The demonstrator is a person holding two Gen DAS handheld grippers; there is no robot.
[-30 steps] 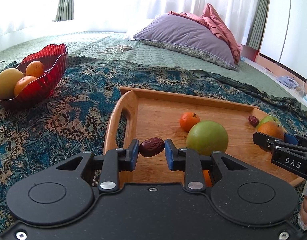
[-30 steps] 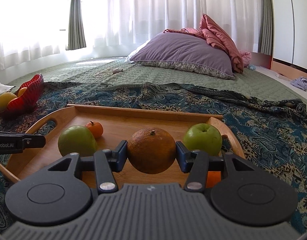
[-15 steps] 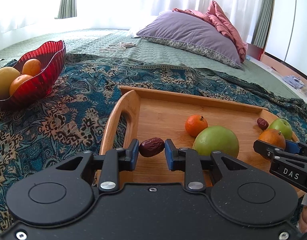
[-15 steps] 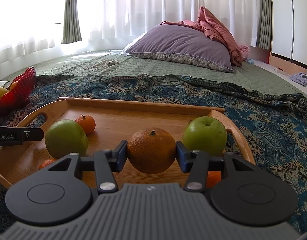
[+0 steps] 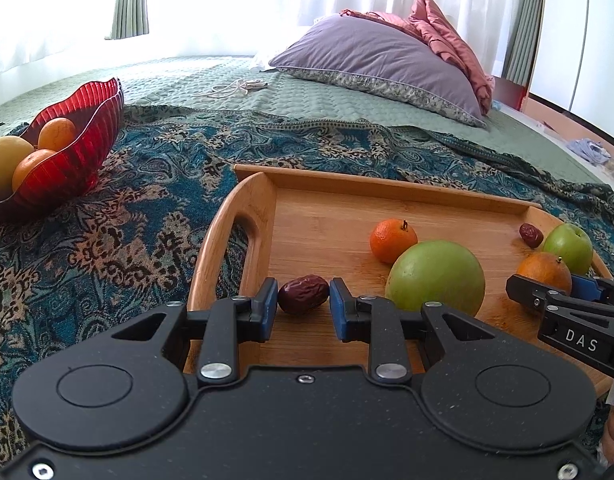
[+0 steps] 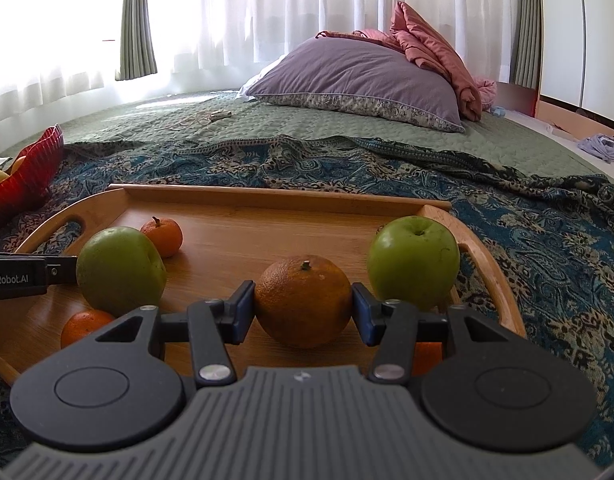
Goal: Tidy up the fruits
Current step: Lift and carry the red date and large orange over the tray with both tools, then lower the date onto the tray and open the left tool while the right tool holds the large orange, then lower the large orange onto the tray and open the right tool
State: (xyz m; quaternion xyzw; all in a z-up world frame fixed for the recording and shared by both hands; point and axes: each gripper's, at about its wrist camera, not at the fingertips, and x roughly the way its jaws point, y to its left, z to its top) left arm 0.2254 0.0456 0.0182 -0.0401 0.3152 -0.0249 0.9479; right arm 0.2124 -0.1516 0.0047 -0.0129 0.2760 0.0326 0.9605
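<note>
**Both claws gripping fruit above the tray**

While our left gripper (image 5: 303, 300) pinches a red date (image 5: 303, 294), our right gripper (image 6: 303, 314) clamps an orange (image 6: 303, 300). Beneath both lies the wooden tray (image 5: 243, 200); far left of them sits a red bowl (image 5: 77, 148).

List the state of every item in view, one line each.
left hand-held gripper: shut on the red date
right hand-held gripper: shut on the large orange
wooden tray: holds loose fruit
second date: loose on tray
green apple: upright on tray
red bowl: holds fruit
</note>
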